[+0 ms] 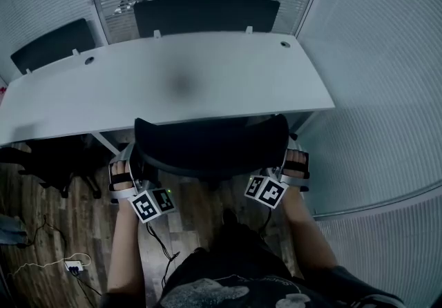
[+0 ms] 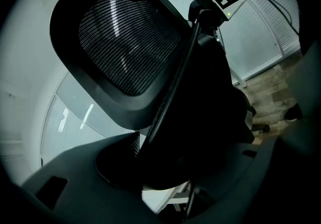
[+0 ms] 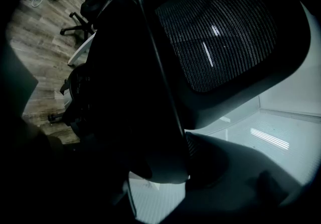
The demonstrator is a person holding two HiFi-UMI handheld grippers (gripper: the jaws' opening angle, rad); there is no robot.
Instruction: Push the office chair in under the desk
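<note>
Left: left gripper [image 1: 132,165], jaws wide, clamped on backrest's left edge. Middle: office chair [image 1: 210,144], backrest top right at front edge of white desk [image 1: 207,65], seat hidden below. Right: right gripper [image 1: 289,161], clamped on backrest's right edge.

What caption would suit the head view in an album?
Left gripper and right gripper grip the office chair at the white desk.
</note>
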